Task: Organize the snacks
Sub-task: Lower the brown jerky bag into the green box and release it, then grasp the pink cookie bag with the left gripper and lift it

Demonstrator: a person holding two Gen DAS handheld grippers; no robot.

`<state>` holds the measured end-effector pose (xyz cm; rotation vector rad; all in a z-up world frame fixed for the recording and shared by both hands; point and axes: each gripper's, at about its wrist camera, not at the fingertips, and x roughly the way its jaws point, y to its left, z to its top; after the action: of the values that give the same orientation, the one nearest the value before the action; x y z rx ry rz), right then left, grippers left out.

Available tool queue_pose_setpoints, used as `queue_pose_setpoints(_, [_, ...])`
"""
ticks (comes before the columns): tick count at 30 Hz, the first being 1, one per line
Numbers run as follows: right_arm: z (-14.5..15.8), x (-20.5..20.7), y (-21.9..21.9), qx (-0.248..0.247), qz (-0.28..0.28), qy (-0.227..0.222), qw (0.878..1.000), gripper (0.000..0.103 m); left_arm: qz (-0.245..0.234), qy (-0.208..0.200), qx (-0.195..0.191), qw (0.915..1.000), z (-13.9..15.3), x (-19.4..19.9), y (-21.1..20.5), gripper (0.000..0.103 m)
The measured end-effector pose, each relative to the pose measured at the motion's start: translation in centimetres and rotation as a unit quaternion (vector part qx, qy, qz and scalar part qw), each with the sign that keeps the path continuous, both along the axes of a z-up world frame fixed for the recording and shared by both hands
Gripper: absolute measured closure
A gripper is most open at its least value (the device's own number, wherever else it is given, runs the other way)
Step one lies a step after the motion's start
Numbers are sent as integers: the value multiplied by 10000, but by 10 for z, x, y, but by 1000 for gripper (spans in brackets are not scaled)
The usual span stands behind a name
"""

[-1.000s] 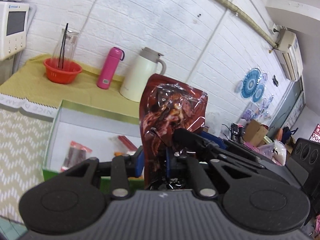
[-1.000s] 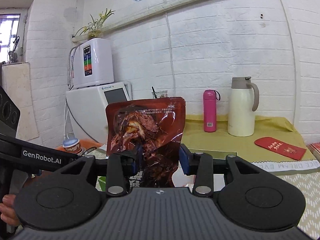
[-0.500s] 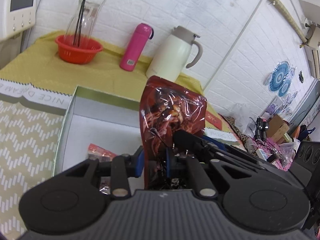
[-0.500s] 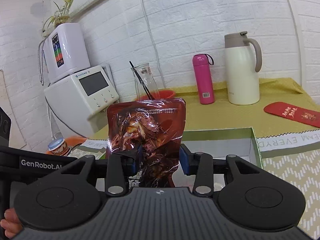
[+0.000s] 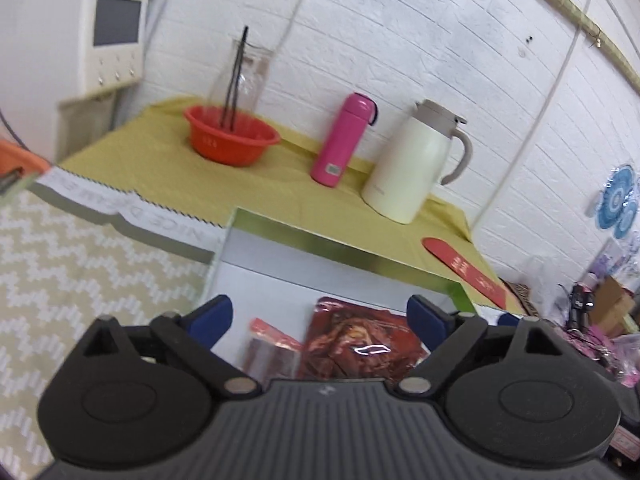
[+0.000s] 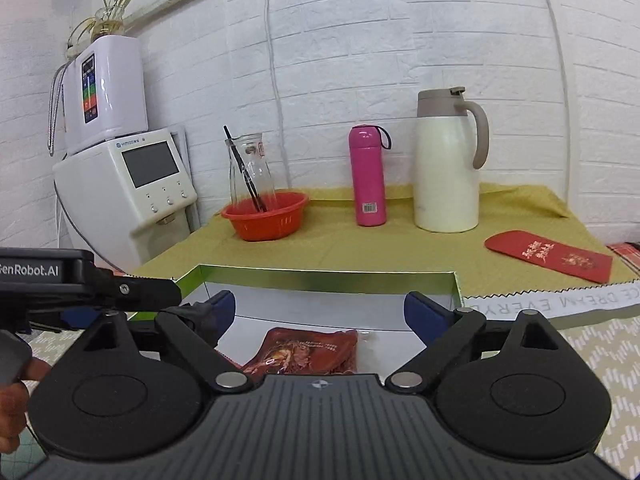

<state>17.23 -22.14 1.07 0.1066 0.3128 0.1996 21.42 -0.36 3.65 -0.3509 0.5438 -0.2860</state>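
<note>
A dark red snack pouch [image 5: 360, 346] lies flat inside the green-rimmed white box [image 5: 340, 248]; it also shows in the right wrist view [image 6: 308, 352] inside the same box [image 6: 328, 278]. A smaller red snack packet [image 5: 270, 346] lies to its left. My left gripper [image 5: 320, 316] is open and empty above the box. My right gripper [image 6: 320, 308] is open and empty above the pouch. The left gripper's body [image 6: 80, 284] shows at the left of the right wrist view.
At the back of the yellow cloth stand an orange bowl [image 6: 266, 214] with a glass jar [image 6: 250, 168], a pink bottle [image 6: 367, 176] and a white kettle [image 6: 448, 160]. A red envelope [image 6: 550, 254] lies at the right. A white appliance [image 6: 124, 192] stands at the left.
Both grippers were shut on the upright red pouch; both have opened and the pouch now lies flat in the box.
</note>
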Motion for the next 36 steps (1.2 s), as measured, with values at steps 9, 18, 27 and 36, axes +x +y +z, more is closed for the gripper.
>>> queue_pose_setpoints(9, [11,-22,3,-56,73,80,9999,0,-108,-216,-96,9997,14,-25,2,14])
queue_pose_setpoints(18, [29,-73,-5,-18,155,-174,9997,0,-187,-528,-113,9984,40,-81,6,14])
queue_pose_setpoints(27, [5,-136,-6,-23,226,-43,9997,0,-295,-483,96,9983,16,-135,11,14])
queue_pose_setpoints(36, [-42,-168,-5,-48,-52,512,9987,0,-328,267,158,9990,-50,-168,22,14])
